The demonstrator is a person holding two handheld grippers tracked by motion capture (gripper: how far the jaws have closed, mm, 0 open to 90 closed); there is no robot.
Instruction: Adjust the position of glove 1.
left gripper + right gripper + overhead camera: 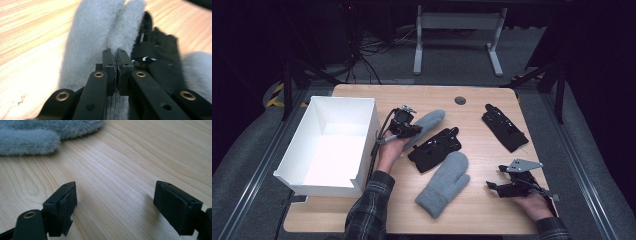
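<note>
Between left tongs [115,65], grey mitten [95,32] pinched

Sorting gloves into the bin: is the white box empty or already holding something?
Empty. From the high view, the white box shows bare white floor and walls; both grey mittens and both black gloves lie on the table outside it.

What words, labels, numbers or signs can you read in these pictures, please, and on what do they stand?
None can be read.
Black glove: small white marks, perhaps a tag, too blurred to read.
Box, grey mittens, table: no text visible.
</note>
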